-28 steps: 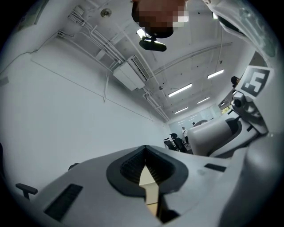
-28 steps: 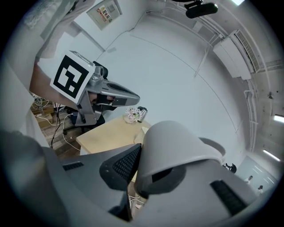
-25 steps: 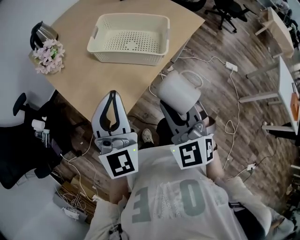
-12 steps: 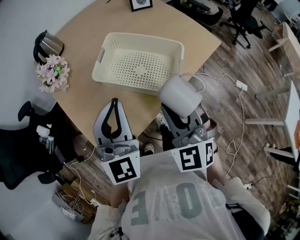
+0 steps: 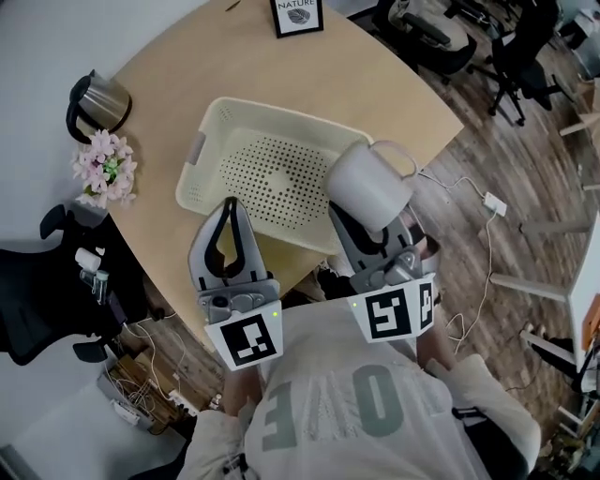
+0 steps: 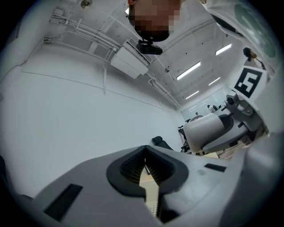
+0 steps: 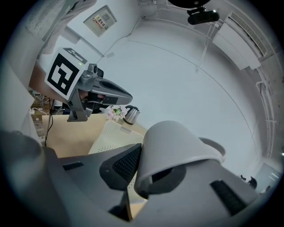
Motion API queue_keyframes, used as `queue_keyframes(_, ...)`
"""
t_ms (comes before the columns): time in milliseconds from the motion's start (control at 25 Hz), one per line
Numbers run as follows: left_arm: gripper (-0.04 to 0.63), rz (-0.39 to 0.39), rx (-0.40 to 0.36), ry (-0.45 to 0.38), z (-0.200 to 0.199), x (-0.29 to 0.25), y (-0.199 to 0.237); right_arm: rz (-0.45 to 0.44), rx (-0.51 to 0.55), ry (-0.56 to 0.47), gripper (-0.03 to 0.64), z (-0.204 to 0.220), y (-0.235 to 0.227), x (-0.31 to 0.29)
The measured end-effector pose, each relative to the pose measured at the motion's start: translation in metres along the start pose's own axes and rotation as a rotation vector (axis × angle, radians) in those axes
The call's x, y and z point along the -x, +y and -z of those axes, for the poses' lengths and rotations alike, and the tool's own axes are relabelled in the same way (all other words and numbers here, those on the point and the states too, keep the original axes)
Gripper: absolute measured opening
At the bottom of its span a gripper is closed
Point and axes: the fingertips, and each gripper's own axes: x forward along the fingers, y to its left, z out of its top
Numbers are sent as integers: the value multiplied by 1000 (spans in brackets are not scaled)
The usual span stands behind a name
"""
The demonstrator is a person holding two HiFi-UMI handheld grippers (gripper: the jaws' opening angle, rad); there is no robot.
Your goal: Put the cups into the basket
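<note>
A white cup with a loop handle is held upside down in my right gripper, whose jaws are shut on its rim; in the right gripper view the cup fills the middle. It hangs over the near right corner of the cream perforated basket, which sits empty on the wooden table. My left gripper is shut with nothing in it, over the basket's near edge. In the left gripper view its jaws meet, and the cup shows at right.
A metal kettle and a pink flower bunch stand at the table's left edge. A framed card stands at the far side. Office chairs and cables lie on the wood floor to the right. A black chair is at left.
Both grippers have moved forward from over the floor to the table's edge. The cup now hangs above the basket's near right corner. The left gripper stays shut and empty.
</note>
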Motion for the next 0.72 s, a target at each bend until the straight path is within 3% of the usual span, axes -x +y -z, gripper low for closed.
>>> queue_keyframes(320,8,-22,-56,72,12,-29,3,-115,-79,-45,34,19,-13,-42)
queue_keyframes(720,8,-35,-11,90,30,-44,20,-170,14,22,34,18,-12,-71)
